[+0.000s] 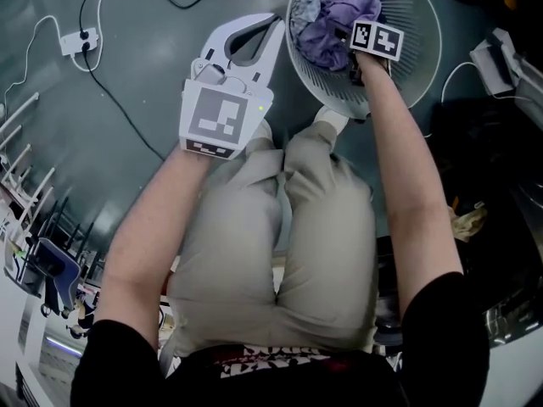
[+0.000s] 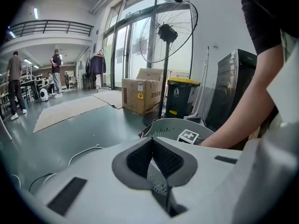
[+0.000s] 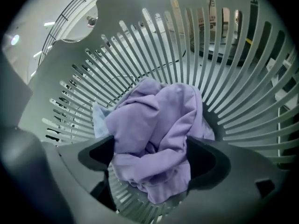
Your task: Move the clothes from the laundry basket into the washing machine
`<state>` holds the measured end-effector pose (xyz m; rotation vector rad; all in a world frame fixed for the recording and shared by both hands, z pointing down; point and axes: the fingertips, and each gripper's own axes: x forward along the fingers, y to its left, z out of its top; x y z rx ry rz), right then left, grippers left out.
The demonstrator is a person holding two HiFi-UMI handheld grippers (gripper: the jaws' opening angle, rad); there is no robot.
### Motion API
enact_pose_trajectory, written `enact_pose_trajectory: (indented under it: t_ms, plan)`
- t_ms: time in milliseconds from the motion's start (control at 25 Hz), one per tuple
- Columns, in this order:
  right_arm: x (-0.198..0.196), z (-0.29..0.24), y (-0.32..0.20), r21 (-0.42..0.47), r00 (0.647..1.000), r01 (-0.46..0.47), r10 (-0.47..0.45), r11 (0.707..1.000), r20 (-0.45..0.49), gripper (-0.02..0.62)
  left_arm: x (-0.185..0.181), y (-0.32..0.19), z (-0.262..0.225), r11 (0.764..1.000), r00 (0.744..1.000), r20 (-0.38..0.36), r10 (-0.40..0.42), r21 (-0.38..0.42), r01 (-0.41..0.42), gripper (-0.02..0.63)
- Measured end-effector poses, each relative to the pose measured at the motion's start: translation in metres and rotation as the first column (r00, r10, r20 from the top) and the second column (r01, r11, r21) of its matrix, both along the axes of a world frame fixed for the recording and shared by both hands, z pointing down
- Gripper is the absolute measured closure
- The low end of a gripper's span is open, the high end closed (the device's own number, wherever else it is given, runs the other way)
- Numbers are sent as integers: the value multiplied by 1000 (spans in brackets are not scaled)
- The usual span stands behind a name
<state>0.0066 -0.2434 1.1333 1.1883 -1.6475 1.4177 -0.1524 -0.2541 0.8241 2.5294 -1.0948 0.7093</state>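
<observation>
Right gripper (image 3: 152, 158) is held wide open, pointed down into the laundry basket (image 3: 243, 73). The purple garment (image 3: 159, 120) is bunched directly between its pads but is not yet pinched. Left gripper (image 2: 156, 169) is kept clenched on nothing outside the rim, farther from the clothes.

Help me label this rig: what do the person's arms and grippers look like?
The left gripper and right gripper are white plastic shells with dark pads; each carries a cube with black-and-white square markers. The person wears black short sleeves.
</observation>
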Motion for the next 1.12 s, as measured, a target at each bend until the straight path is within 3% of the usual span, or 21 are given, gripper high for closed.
enact_pose_trajectory:
  t_ms: [40,80,160,200,440,720,1120]
  plan:
    - [-2,6,2,-15,1000,14,-14,1000,-10,104,-2,0,0,1000,1000,3,-2,2,2,601]
    - [-3,10,6,-30,999,36,-37,999,-25,163,-3,0,0,1000,1000,6,-4,2,4,601]
    - [-3,13,14,-47,994,82,-85,996,-68,454,-6,1,0,1000,1000,13,-11,0,11,601]
    - [-2,10,16,-47,991,96,-100,994,-86,538,-7,1,-1,1000,1000,14,-15,-4,15,601]
    - [-5,-48,33,-34,988,140,-142,990,-54,554,-1,14,-34,998,999,1,-34,-46,34,601]
    - [2,-148,50,-11,989,150,-150,989,-3,554,23,30,-91,997,1000,-13,6,-81,-7,601]
    - [18,-259,75,50,992,105,-108,993,63,554,48,18,-162,996,999,-18,52,-65,-53,601]
